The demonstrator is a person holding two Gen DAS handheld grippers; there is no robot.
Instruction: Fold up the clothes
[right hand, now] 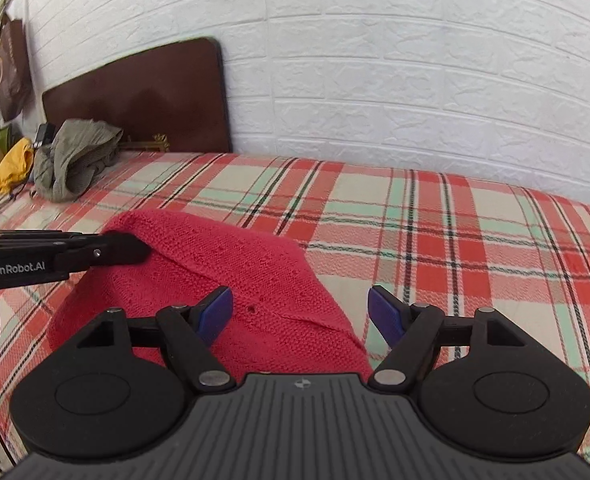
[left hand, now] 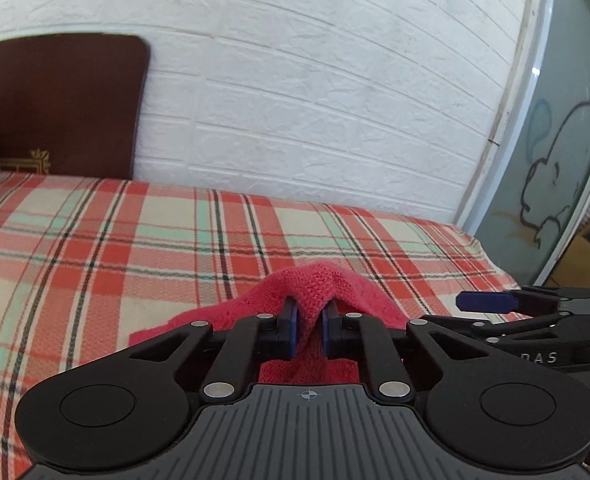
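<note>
The left gripper (left hand: 310,330) pinches a raised fold of the red knitted garment (right hand: 231,280) lying on the plaid bedsheet (right hand: 455,240). The right gripper (right hand: 299,314) hovers low over the garment's near edge, its 2 jaws wide apart and holding nothing.

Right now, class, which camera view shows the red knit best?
The right wrist view: the red knit spreads wide across the plaid bed, the left gripper pinching its edge. The left wrist view shows only a bunched fold clamped between fingers.
</note>
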